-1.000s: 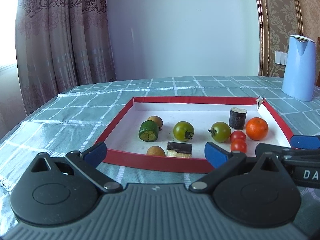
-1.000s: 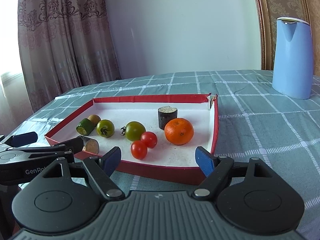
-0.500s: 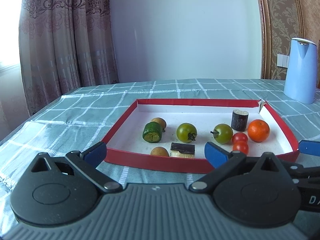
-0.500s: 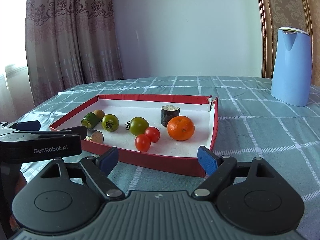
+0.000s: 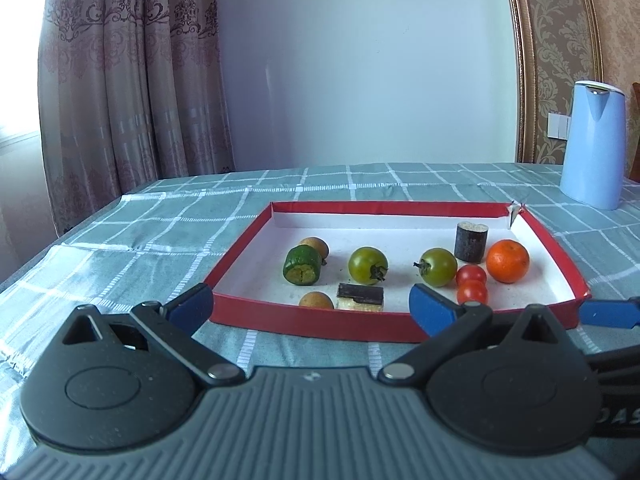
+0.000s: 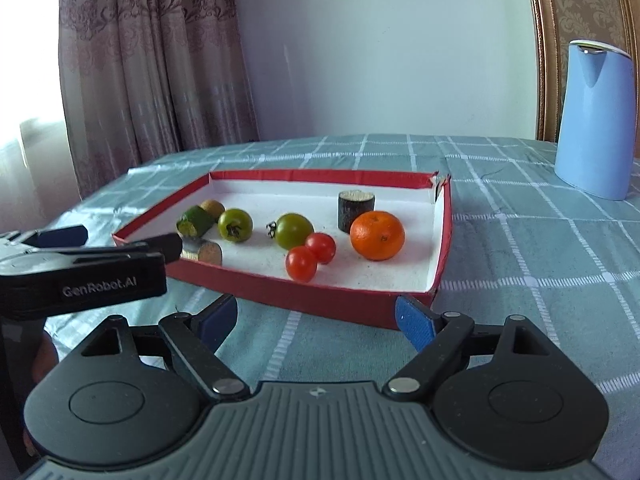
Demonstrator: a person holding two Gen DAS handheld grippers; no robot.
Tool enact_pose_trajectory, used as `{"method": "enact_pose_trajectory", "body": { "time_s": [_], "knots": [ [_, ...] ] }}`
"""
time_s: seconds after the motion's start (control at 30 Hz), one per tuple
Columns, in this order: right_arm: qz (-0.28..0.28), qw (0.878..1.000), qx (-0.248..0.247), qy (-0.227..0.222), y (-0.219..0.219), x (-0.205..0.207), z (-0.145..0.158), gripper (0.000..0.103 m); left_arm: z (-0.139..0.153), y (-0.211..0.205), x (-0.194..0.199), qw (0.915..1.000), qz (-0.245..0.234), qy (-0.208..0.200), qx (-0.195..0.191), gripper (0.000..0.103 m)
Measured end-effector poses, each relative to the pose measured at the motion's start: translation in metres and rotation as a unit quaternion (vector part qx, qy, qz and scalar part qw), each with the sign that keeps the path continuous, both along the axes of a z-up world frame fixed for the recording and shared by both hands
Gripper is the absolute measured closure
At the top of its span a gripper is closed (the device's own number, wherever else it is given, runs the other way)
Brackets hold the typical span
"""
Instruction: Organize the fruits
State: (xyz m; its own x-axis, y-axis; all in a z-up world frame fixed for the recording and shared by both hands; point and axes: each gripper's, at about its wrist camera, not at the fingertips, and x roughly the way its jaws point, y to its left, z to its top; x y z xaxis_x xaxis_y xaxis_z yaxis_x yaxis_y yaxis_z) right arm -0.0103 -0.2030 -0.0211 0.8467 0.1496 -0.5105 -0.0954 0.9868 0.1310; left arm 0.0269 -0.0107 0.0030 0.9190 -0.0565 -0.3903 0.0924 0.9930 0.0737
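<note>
A red tray [image 5: 256,318] with a white floor sits on the checked tabletop [image 5: 120,240], and all the fruit lies inside it. On the left are a green cut piece [image 5: 303,266] and a brown fruit [image 5: 316,245] just behind it; near the front wall lie another brown fruit [image 5: 316,300] and a dark slab [image 5: 360,296]. In the middle are 2 green tomatoes [image 5: 368,265] [image 5: 439,267], well apart. On the right, 2 red tomatoes [image 6: 320,247] [image 6: 301,263] touch each other, just beside an orange [image 6: 377,235], with a dark cylinder [image 6: 356,211] standing upright behind it. A blue kettle [image 6: 594,120] stands far from the tray.

The left hand-held gripper [image 5: 306,306] and the right hand-held gripper [image 6: 316,318] both hover before the front wall, jaws spread wide and holding nothing. I think they are kept low and open so that either can reach in.

Like kinds already lie in loose groups, so this fits a sorted tray or one waiting for sorting; I cannot tell which.
</note>
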Motion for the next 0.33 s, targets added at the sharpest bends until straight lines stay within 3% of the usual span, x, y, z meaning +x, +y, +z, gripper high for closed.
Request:
{"method": "enact_pose_trajectory", "body": {
  "time_s": [0.33],
  "knots": [
    [-0.008, 0.998, -0.004, 0.055, 0.005, 0.017, -0.012, 0.016, -0.001, -0.005, -0.003, 0.9997, 0.006, -0.016, 0.019, 0.0]
  ]
}}
